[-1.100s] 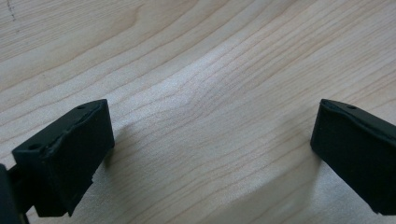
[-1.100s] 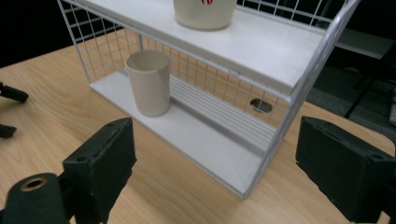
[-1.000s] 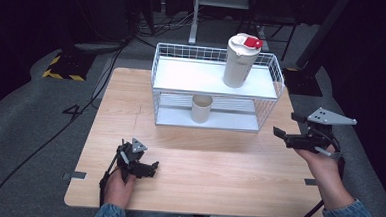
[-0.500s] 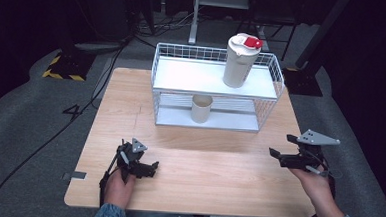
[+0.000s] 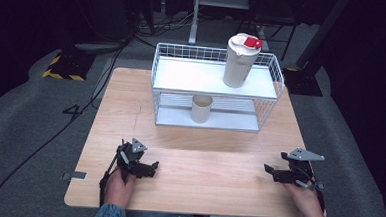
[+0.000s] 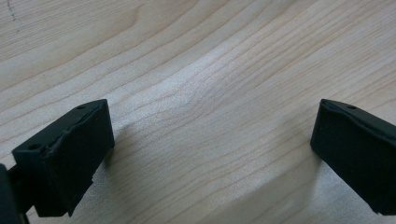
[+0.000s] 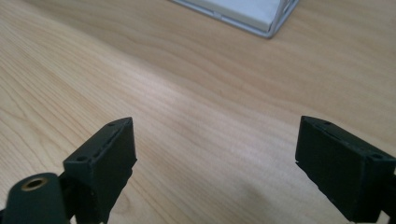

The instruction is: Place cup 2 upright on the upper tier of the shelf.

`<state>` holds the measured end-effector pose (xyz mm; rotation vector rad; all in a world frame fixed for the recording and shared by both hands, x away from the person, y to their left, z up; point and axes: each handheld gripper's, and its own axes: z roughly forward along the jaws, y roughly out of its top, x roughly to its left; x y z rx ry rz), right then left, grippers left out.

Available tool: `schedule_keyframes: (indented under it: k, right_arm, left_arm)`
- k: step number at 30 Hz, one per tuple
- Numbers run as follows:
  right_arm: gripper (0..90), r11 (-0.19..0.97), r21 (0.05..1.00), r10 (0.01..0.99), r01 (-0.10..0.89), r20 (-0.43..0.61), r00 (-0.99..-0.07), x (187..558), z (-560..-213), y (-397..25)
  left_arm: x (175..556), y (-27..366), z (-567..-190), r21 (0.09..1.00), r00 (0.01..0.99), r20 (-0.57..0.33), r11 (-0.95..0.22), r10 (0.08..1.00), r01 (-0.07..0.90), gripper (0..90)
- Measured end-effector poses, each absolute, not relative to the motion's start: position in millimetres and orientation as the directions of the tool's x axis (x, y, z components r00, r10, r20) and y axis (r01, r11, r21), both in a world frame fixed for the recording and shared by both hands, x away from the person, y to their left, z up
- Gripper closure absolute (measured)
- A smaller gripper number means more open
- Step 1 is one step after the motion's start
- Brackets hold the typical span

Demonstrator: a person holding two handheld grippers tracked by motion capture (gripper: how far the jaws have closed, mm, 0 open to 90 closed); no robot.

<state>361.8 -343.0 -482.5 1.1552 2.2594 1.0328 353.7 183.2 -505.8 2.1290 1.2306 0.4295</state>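
A white two-level wire rack [image 5: 267, 108] stands at the back of the wooden table [image 5: 213, 159]. On its top shelf a tall cream jug [image 5: 238, 62] with a red lid stands upright at the right. A small beige cup [image 5: 201, 109] stands on the lower shelf. My left gripper [image 5: 150, 167] rests low on the table near the front left, open, with bare wood [image 6: 210, 140] between its jaws. My right gripper [image 5: 271, 171] sits at the front right, open and empty; a corner of the rack [image 7: 261, 18] shows beyond it.
Dark floor surrounds the table, with cables [image 5: 54, 131] trailing at the left and a yellow-black striped block [image 5: 63, 66] at the far left. A desk frame [image 5: 221, 5] stands behind the rack. Bare wood lies between the two grippers.
My right gripper has come back from beside the rack toward the table's front right edge and dropped lower. The left gripper has stayed in place.
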Motion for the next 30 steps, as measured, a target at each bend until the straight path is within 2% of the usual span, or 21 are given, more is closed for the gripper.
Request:
schedule_keyframes:
  k: [4, 12, 18, 19, 20, 22, 30]
  right_arm:
    - [12.8, 0.408, 0.751, 0.818, 0.519, -0.049, -0.573, 358.1, -498.2, -340.9]
    - [12.8, 0.441, 0.75, 0.814, 0.493, -0.103, -0.572, 352.7, -503.8, -334.3]
    - [11.7, 0.399, 0.739, 0.834, 0.543, -0.047, -0.549, 353.0, -504.4, -332.9]
    - [9.1, 0.383, 0.734, 0.844, 0.561, -0.03, -0.536, 353.7, -504.6, -332.8]
    - [1.4, 0.353, 0.718, 0.867, 0.6, -0.01, -0.498, 356.0, -505.6, -332.7]
    - [0.0, 0.35, 0.71, 0.873, 0.611, -0.011, -0.488, 356.6, -505.9, -332.7]
    - [0.3, 0.345, 0.709, 0.876, 0.615, -0.008, -0.482, 356.5, -505.8, -332.7]
  left_arm:
    - [353.6, 183.2, -505.8, 0.665, 0.508, -0.031, -0.362, 0.861, 0.653, 0.0]
    - [353.6, 183.2, -505.8, 0.665, 0.508, -0.03, -0.362, 0.861, 0.653, 0.0]
    - [353.6, 183.2, -505.8, 0.665, 0.508, -0.03, -0.362, 0.861, 0.653, 0.0]
    - [353.6, 183.2, -505.8, 0.665, 0.508, -0.031, -0.362, 0.861, 0.653, 0.0]
    - [353.6, 183.1, -505.8, 0.666, 0.508, -0.031, -0.361, 0.861, 0.653, 0.0]
    - [353.6, 183.2, -505.8, 0.666, 0.508, -0.03, -0.362, 0.861, 0.653, 0.0]
    - [353.6, 183.1, -505.8, 0.665, 0.508, -0.031, -0.362, 0.861, 0.653, 0.0]
